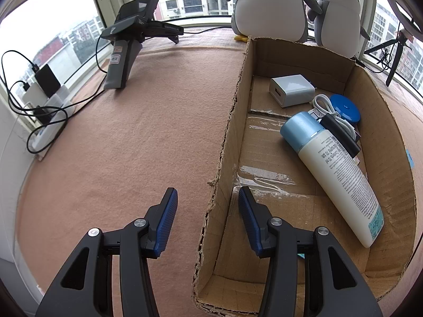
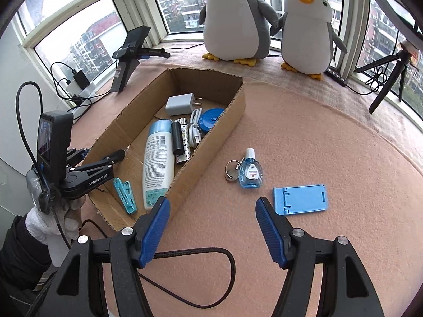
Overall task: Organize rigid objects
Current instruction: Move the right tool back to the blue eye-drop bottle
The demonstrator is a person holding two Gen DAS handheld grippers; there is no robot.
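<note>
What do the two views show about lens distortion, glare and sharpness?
Left wrist view: window frame bows, sky is blown out, tape in the cardboard box glints. Right wrist view: same barrel bend, dark corners; eye-drop bottle sharp, lighting soft.

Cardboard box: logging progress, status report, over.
Both grippers, left and right, open, empty. Cardboard box part filled. Eye-drop bottle, keys, blue stand still outside. Path clear.

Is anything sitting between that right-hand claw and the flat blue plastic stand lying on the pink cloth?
Nothing visible. The right gripper is open, and the flat blue plastic stand lies just beyond its right fingertip on bare pink cloth. The small blue liquid bottle with its key ring lies off to the left.
</note>
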